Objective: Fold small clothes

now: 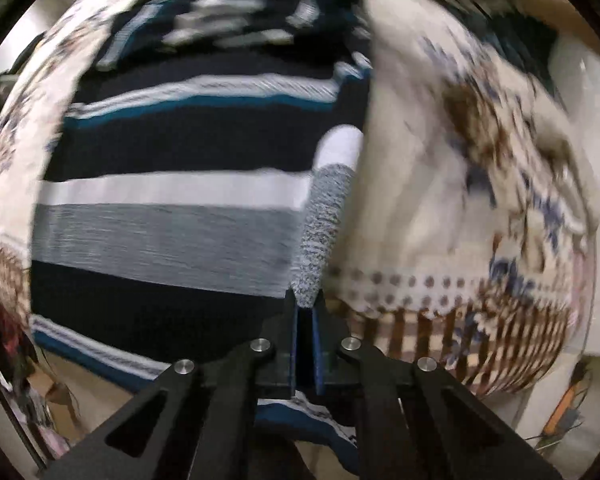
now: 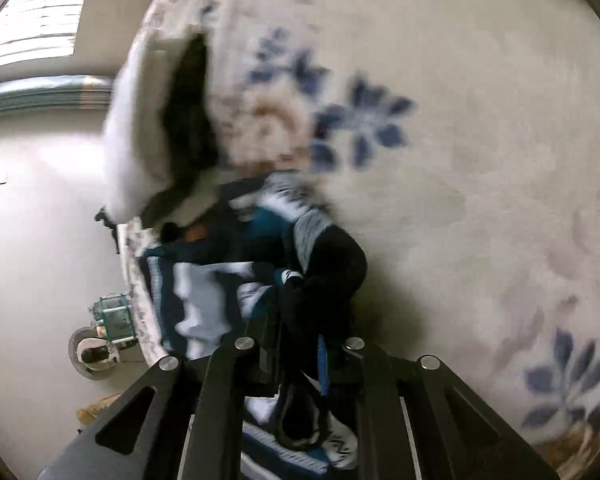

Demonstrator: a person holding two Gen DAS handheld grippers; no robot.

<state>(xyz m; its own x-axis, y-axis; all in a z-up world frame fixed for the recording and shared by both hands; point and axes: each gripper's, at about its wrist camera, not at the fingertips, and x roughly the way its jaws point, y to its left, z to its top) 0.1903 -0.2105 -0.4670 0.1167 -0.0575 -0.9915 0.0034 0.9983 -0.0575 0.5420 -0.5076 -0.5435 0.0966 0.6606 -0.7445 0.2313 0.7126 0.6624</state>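
A striped knit garment [image 1: 188, 184] in navy, white, grey and teal hangs spread in the left wrist view. My left gripper [image 1: 306, 304] is shut on its grey-flecked edge [image 1: 324, 224]. In the right wrist view the same garment [image 2: 220, 288] is bunched and hangs down. My right gripper [image 2: 300, 344] is shut on a dark fold of it [image 2: 328, 276]. Both views are blurred by motion.
A cream bedspread with blue and brown flowers [image 2: 440, 120] lies under and behind the garment, and also shows in the left wrist view [image 1: 440, 200]. A white pillow [image 2: 136, 136] lies at the bed's edge. The floor [image 2: 32, 220] and a small round stand [image 2: 96, 352] are at left.
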